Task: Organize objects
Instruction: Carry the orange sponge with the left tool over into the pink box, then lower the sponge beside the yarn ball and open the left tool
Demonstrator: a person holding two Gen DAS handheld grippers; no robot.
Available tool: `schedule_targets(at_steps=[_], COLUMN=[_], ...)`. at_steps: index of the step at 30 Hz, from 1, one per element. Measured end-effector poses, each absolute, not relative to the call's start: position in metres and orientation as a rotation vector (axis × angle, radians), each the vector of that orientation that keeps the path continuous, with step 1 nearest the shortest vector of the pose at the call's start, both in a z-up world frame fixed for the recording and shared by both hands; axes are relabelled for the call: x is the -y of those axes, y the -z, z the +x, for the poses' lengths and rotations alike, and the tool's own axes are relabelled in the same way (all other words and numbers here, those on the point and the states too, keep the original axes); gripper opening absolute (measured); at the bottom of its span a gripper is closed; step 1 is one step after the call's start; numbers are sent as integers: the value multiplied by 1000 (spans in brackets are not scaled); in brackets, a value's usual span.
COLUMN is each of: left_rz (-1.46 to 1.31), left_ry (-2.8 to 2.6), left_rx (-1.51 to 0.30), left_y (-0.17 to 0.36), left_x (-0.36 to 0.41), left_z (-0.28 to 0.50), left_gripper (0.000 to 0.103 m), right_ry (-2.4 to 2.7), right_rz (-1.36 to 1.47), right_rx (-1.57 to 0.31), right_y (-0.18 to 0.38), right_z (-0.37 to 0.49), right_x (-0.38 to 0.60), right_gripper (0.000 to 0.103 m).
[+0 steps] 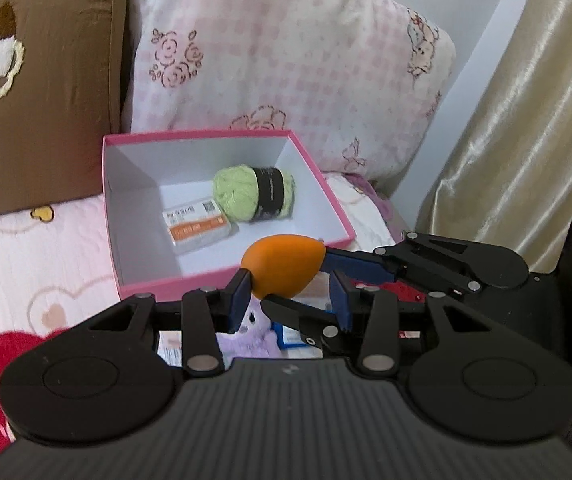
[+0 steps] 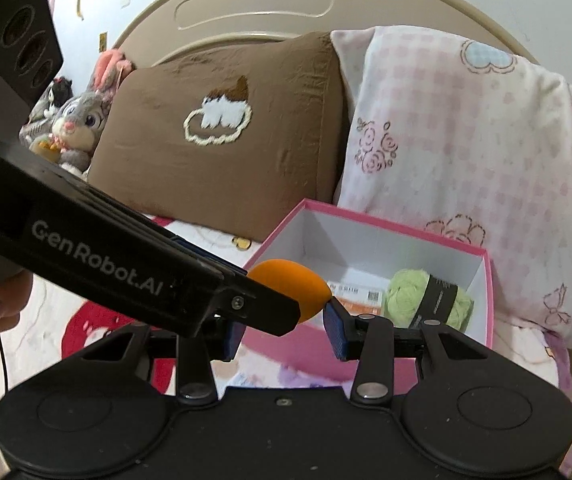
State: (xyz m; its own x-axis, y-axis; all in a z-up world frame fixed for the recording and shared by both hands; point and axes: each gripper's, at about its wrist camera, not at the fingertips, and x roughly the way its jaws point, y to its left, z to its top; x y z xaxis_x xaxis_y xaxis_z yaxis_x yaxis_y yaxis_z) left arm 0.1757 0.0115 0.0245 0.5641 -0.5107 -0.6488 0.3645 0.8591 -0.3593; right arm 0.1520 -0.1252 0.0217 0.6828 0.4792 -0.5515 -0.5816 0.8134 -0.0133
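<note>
Left wrist view: orange egg (image 1: 283,266) lies between the part-open jaws of the left gripper (image 1: 292,292) and right gripper (image 2: 286,320), beside the box (image 1: 165,285); which one grips it cannot be told.

Right tool (image 2: 286,330) sitting with blue pads apart, right pad tip (image 2: 332,308) touching orange egg-shaped sponge (image 2: 294,286). Left tool (image 2: 269,312) reaching in from left, its finger crossing in front of sponge; grip state not discernible. Sponge hanging over near rim of pink box (image 2: 482,280). Green yarn ball (image 2: 430,300) and orange-white packet (image 2: 356,294) lying inside box. Brown pillow (image 2: 221,152), pink checked pillow (image 2: 466,140) and grey bunny toy (image 2: 77,128) resting behind on bed.
</note>
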Motion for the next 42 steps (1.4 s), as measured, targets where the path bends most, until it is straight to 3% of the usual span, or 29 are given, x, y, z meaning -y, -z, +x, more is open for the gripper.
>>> schedule_targets(at_steps=[10, 24, 42], left_rz=[-226, -237, -422], left_ry=[489, 389, 352], left_rx=[-871, -951, -1010], left_y=[-17, 52, 101], left_x=[-10, 3, -7], left_z=[259, 369, 414], left_gripper=[40, 40, 40], right_ry=[-595, -625, -518], right_rz=[-53, 24, -99], right_rx=[-641, -791, -910], right_y=[-16, 49, 78], right_z=[236, 359, 411], right_x=[132, 131, 98], right_gripper=[47, 47, 49])
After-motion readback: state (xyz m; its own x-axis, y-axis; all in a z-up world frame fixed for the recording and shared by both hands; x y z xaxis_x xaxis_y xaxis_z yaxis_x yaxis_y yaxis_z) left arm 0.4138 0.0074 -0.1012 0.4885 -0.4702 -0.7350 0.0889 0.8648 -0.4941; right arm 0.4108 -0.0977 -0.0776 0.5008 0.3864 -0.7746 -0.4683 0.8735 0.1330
